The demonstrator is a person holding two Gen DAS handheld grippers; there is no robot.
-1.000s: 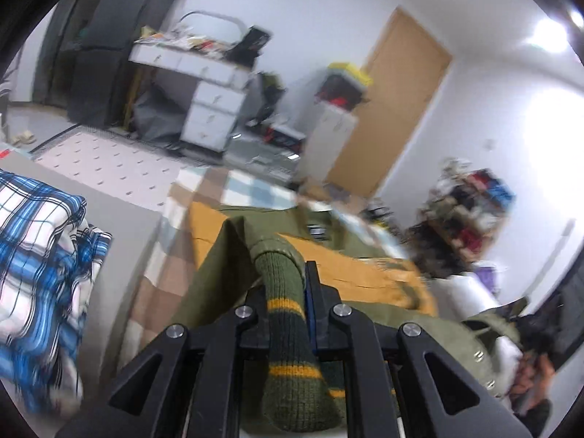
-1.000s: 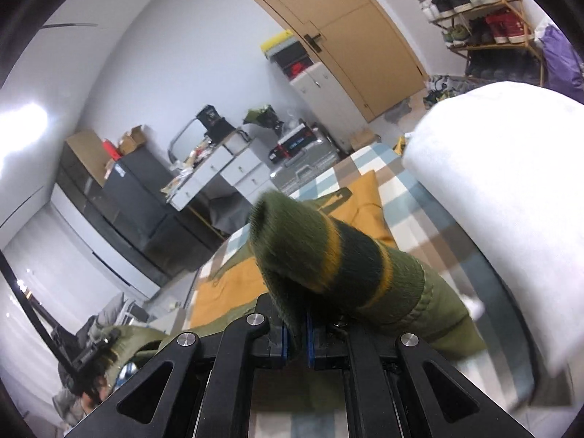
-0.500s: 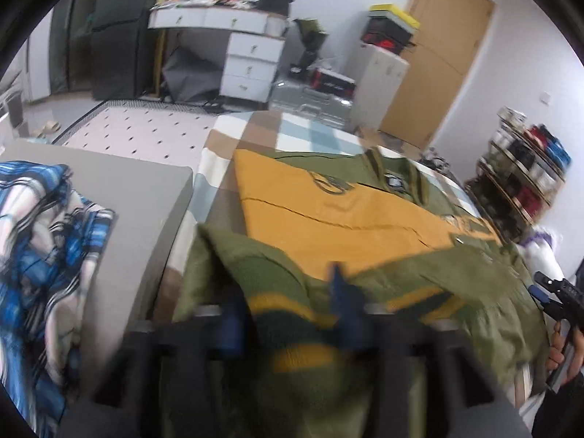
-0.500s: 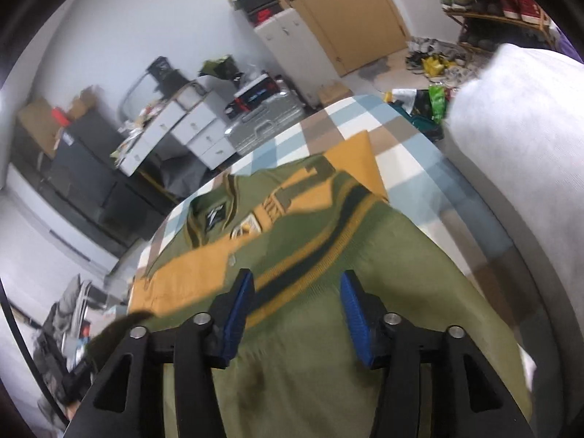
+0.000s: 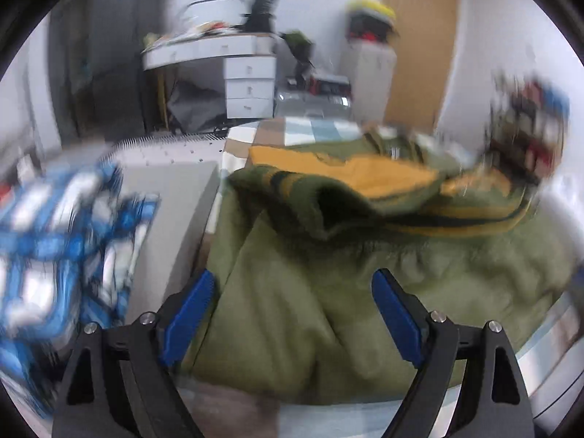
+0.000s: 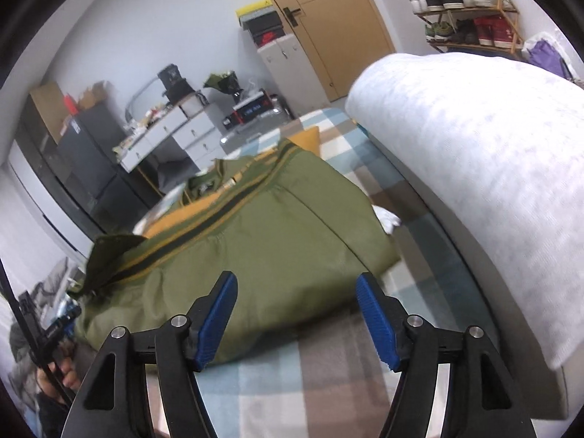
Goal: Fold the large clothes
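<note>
An olive-green jacket [image 5: 328,292] [image 6: 270,233] with an orange lining and a yellow-and-dark striped knit hem lies folded over on the checked bedspread [image 6: 255,383]. The striped hem [image 5: 456,219] rests across its upper half. My left gripper [image 5: 292,303] hovers just over the near green panel, its jaws still opening, nothing pinched between them. My right gripper [image 6: 295,299] hangs over the jacket's near edge, its jaws also opening, and no cloth is caught in them. The left view is blurred.
A blue-and-white plaid garment [image 5: 54,255] lies on a grey pad [image 5: 175,219] left of the jacket. A big white pillow [image 6: 474,168] fills the right side. Beyond the bed stand a white desk with drawers [image 5: 248,84], a wooden door [image 6: 321,25] and a shoe rack [image 6: 463,7].
Both grippers held the striped knit hem a second ago and have let it go. Each opened wide and sank toward the jacket, which now lies folded on the bed.
</note>
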